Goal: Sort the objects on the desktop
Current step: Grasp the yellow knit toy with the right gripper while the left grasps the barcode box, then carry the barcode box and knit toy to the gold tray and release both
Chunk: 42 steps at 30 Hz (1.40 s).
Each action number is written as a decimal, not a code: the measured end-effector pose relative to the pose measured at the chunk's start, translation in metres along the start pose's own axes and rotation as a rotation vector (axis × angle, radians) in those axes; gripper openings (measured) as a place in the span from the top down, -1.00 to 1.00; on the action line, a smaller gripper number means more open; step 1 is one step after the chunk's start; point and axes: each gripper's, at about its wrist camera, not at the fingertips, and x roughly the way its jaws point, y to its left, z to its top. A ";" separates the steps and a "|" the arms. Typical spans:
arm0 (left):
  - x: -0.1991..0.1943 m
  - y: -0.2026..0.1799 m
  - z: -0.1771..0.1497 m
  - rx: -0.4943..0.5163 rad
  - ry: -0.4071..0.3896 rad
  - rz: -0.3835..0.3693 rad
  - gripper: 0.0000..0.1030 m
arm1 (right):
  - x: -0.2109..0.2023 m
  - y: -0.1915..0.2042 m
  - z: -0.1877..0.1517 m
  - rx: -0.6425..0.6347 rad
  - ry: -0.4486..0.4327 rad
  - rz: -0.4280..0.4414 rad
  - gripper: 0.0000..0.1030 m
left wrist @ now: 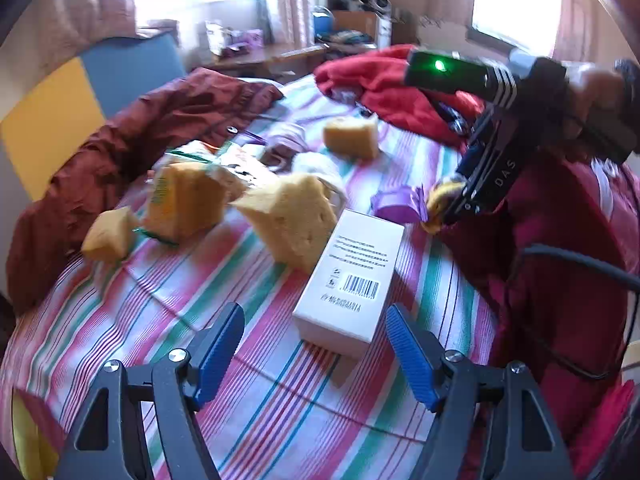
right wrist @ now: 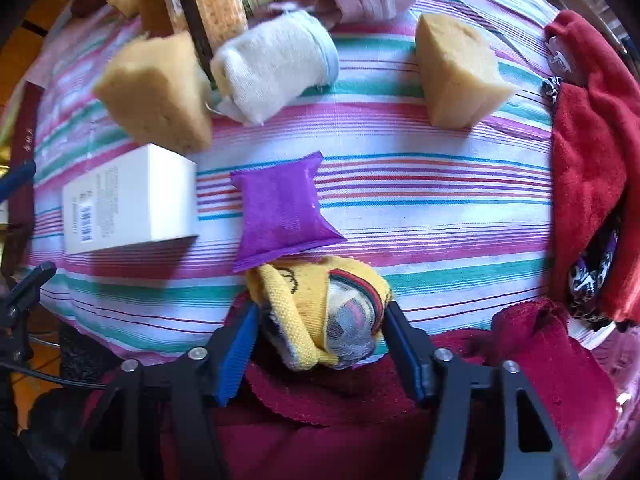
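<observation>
My right gripper (right wrist: 318, 330) has its jaws closed in on a rolled yellow sock (right wrist: 316, 316), blue pads pressing it from both sides. The sock sits at the near edge of the striped sheet (right wrist: 440, 208), partly over a dark red cloth (right wrist: 340, 396) that lies under my fingers. Just beyond the sock, touching its far end, lies a purple pouch (right wrist: 280, 212). To the left of the pouch is a white box (right wrist: 132, 200), barcode side showing, and beyond that a yellow sponge wedge (right wrist: 156, 92) beside a rolled white sock (right wrist: 276, 68). Another sponge wedge (right wrist: 456, 72) stands apart on the right, near a red garment (right wrist: 592, 152).

My left gripper (left wrist: 316, 344) hangs above the sheet with its jaws spread wide and nothing between them. The white box (left wrist: 352, 280) lies just ahead of them, its near end between the blue pads' tips (whether either pad touches it I cannot tell). Behind the box a big sponge wedge (left wrist: 292, 220) leans against it, with more sponge pieces (left wrist: 108, 236) to the left and one farther back (left wrist: 352, 136). From here my right gripper (left wrist: 444, 208) shows at the right, pinching the yellow sock (left wrist: 440, 196) beside the purple pouch (left wrist: 396, 204). A maroon jacket (left wrist: 120, 160) is heaped along the left side.
</observation>
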 end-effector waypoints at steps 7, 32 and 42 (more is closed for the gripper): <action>0.035 -0.016 0.016 0.118 0.058 -0.048 -0.45 | 0.006 0.000 0.001 -0.010 0.032 -0.017 -0.10; -0.028 0.005 -0.041 -0.266 -0.056 0.081 0.00 | -0.028 0.009 -0.035 -0.130 -0.257 -0.019 0.45; -0.103 0.049 -0.085 -0.538 -0.192 0.253 -0.01 | -0.089 0.077 -0.028 -0.213 -0.536 0.011 0.44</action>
